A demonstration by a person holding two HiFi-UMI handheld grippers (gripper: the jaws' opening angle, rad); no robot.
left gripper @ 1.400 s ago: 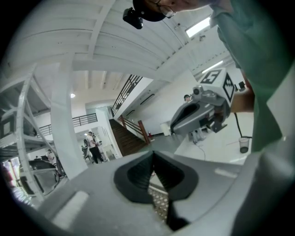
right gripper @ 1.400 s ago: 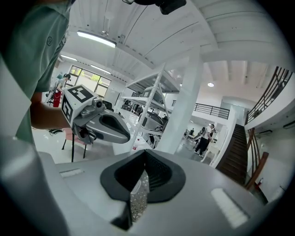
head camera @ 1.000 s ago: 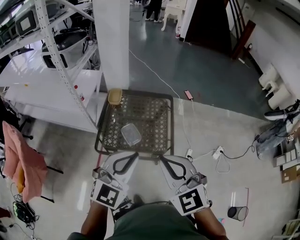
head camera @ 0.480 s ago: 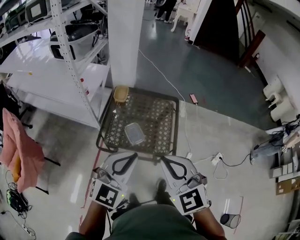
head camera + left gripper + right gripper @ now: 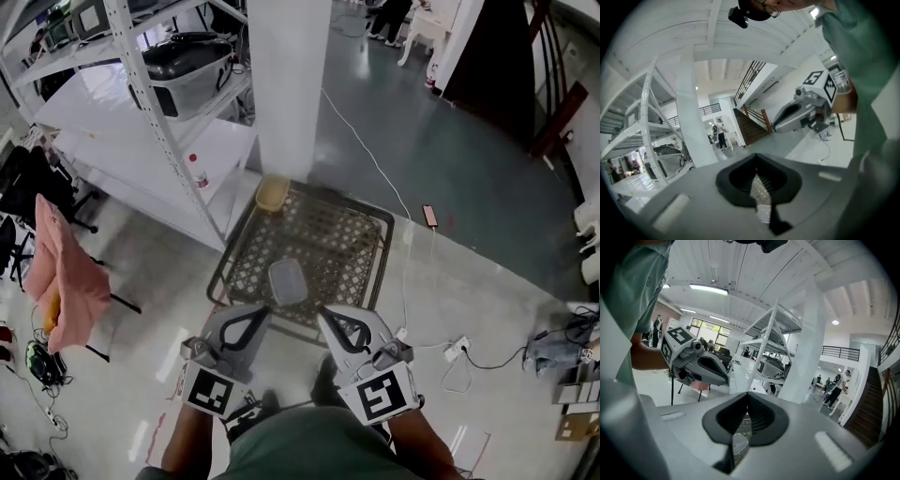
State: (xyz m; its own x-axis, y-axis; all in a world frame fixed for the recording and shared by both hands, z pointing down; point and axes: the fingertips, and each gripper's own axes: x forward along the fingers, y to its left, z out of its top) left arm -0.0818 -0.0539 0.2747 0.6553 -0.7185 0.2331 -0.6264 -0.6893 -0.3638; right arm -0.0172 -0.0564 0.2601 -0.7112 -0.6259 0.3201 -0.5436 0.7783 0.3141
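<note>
We stand in a big open workshop hall, not a home. At ten o'clock white metal racking carries equipment. At twelve a square white pillar rises from a polished grey concrete floor. A cable trails across it at one o'clock, with a power strip at four. We also see a staircase, a mezzanine railing and a ceiling strip light.

A clear rectangular plastic box lies flat on a lattice table, just ahead of both pairs of jaws, untouched.
</note>
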